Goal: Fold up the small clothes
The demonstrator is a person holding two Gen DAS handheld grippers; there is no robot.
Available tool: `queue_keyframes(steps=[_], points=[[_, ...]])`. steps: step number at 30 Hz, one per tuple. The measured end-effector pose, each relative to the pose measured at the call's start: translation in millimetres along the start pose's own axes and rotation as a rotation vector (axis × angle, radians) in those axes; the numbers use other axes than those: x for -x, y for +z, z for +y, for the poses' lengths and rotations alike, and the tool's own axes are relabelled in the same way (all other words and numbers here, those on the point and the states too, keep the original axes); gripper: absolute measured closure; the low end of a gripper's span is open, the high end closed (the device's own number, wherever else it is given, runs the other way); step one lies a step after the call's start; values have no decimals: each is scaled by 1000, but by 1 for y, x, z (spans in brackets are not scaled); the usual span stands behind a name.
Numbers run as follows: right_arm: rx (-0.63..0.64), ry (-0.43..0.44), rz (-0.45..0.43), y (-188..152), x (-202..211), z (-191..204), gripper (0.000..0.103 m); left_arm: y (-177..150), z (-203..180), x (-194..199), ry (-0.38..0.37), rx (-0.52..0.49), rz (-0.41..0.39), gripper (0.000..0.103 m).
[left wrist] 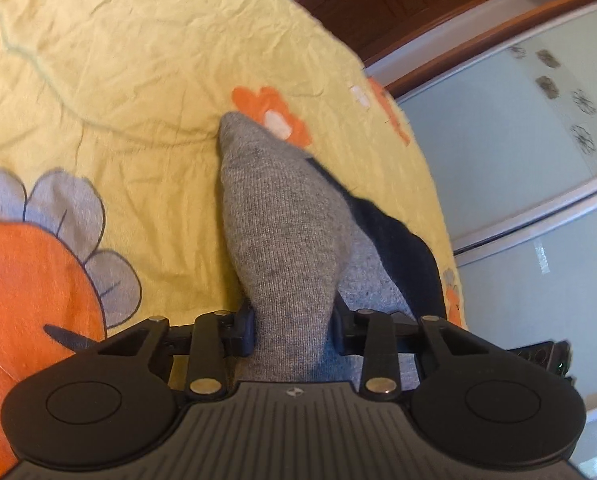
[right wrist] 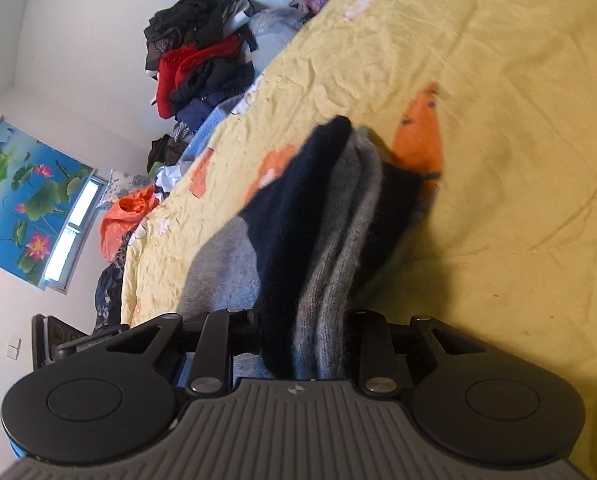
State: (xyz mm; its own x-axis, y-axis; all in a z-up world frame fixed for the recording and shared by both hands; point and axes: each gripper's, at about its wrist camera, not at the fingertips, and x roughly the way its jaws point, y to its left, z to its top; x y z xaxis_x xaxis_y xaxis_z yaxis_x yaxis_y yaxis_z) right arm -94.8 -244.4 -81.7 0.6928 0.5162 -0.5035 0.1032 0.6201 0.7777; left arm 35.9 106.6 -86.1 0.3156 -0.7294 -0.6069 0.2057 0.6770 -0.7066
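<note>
A grey sock with dark navy parts (left wrist: 274, 224) hangs between both grippers over a yellow flowered bedsheet (left wrist: 118, 80). My left gripper (left wrist: 292, 328) is shut on the grey end of the sock, which rises in a peak ahead of the jaws. In the right wrist view my right gripper (right wrist: 304, 336) is shut on the bunched navy and grey end of the sock (right wrist: 330, 216), and the yellow sheet (right wrist: 498, 160) lies below. The fingertips of both grippers are hidden by the fabric.
The bed's edge runs along the right of the left wrist view, with a wooden frame (left wrist: 418, 12) and pale sliding wardrobe doors (left wrist: 518, 160) beyond. In the right wrist view a pile of dark and red clothes (right wrist: 198, 52) and an orange bag (right wrist: 126, 220) lie along the bed's far side.
</note>
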Motion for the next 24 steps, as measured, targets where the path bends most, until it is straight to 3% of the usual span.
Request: queue_keyframes(steps=[9,14,19,22,24], points=[[92,43,31,11,-19,68,73,14,30,55,-53,36,-75,70],[110,70,54,12,-48,100,73,45,40,90,-12,14,-76,70],[147,17,66,6,-79,98,72,68,54,79,67,-22,-11,67],[180,-75,111,3,-104,84,62,66,80,58,119,35,29,49],[152,-92,120,2,-104,72,50,60,89,66,54,99,-12,35]])
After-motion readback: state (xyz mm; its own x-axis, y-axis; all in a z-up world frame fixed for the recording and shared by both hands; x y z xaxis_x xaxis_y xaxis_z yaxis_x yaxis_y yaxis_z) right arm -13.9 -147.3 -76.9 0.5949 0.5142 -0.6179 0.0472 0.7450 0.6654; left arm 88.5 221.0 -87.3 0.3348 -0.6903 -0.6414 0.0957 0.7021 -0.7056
